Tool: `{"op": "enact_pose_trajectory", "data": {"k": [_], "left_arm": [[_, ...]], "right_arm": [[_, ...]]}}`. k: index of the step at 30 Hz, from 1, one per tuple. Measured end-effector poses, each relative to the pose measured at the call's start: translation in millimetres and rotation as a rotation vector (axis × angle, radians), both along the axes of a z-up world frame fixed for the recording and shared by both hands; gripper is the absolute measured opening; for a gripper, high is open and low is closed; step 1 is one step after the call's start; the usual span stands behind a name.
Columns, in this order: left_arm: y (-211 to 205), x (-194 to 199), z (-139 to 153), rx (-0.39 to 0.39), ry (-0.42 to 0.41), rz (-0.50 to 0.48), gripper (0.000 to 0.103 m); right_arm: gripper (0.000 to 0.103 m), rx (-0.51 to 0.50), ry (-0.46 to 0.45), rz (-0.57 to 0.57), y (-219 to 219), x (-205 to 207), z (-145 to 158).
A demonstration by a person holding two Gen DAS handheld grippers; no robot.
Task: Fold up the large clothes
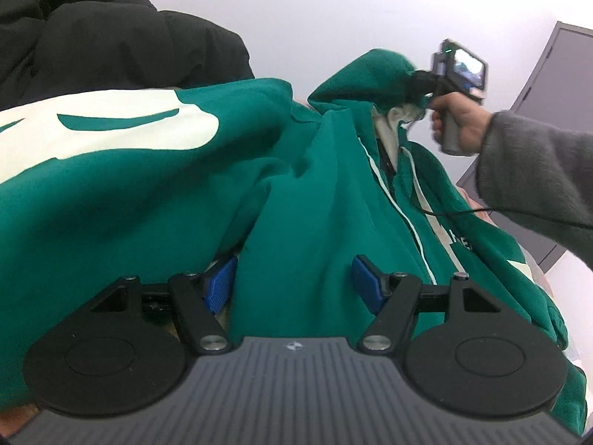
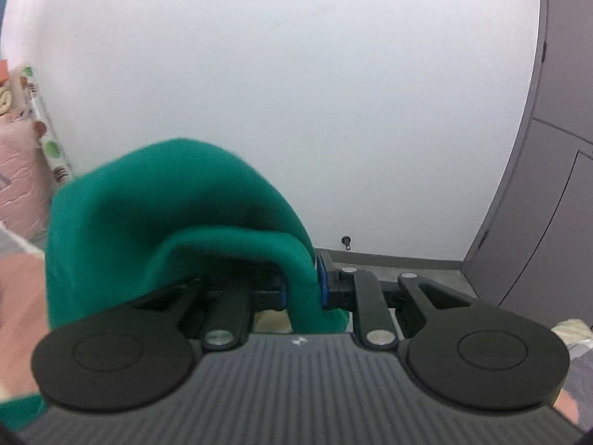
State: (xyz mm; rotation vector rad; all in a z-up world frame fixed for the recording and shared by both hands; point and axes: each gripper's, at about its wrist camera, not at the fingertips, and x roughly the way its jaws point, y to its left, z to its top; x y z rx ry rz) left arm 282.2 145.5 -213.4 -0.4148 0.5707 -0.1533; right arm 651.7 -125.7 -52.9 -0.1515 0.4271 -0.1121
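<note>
A large green hoodie (image 1: 296, 193) with white lettering and white drawcords fills the left wrist view, hanging in the air. My left gripper (image 1: 296, 282) has its blue pads (image 1: 222, 282) apart on both sides of a thick fold of the green fabric. My right gripper (image 2: 302, 285) is shut on a fold of the same green hoodie (image 2: 178, 215), which drapes over its left finger. In the left wrist view the right gripper (image 1: 418, 81) holds the hood end up high, gripped by a hand in a grey sleeve.
A black padded jacket (image 1: 92, 37) lies at upper left in the left wrist view. A white wall (image 2: 296, 111) and grey cabinet doors (image 2: 556, 185) stand behind. Pink patterned bedding (image 2: 18, 170) shows at the left edge.
</note>
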Motion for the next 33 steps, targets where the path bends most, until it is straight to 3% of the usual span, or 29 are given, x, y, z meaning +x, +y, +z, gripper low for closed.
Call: {"op": "enact_pose_trajectory", "data": {"k": [3, 4, 5, 7, 13, 17, 24, 33], "left_arm": [[2, -2, -2, -0.011, -0.016, -0.015, 0.073], [2, -2, -2, -0.01, -0.016, -0.016, 0.073], [2, -3, -2, -0.008, -0.013, -0.016, 0.073], [0, -4, -1, 0.002, -0.017, -0.022, 0.073], [-2, -9, 5, 0.034, -0.016, -0.009, 0.073], [1, -25, 13, 0.039, -0.016, 0.015, 0.073], [-4, -71, 41, 0.087, -0.038, 0.034, 0.073], [-17, -134, 83, 0.113, 0.0, 0.087, 0.073]], "right_arm": [[0.025, 0.056, 0.027, -0.018, -9, 14, -10], [0.037, 0.08, 0.035, -0.019, -13, 15, -13], [0.059, 0.101, 0.043, -0.024, -17, 15, -15], [0.083, 0.151, 0.027, -0.029, -27, 4, -15], [0.083, 0.208, 0.051, 0.022, -42, -59, -4], [0.083, 0.222, 0.077, 0.084, -33, -125, 8], [0.083, 0.245, 0.128, 0.174, -38, -264, 32], [0.083, 0.29, 0.165, 0.303, -44, -392, 42]]}}
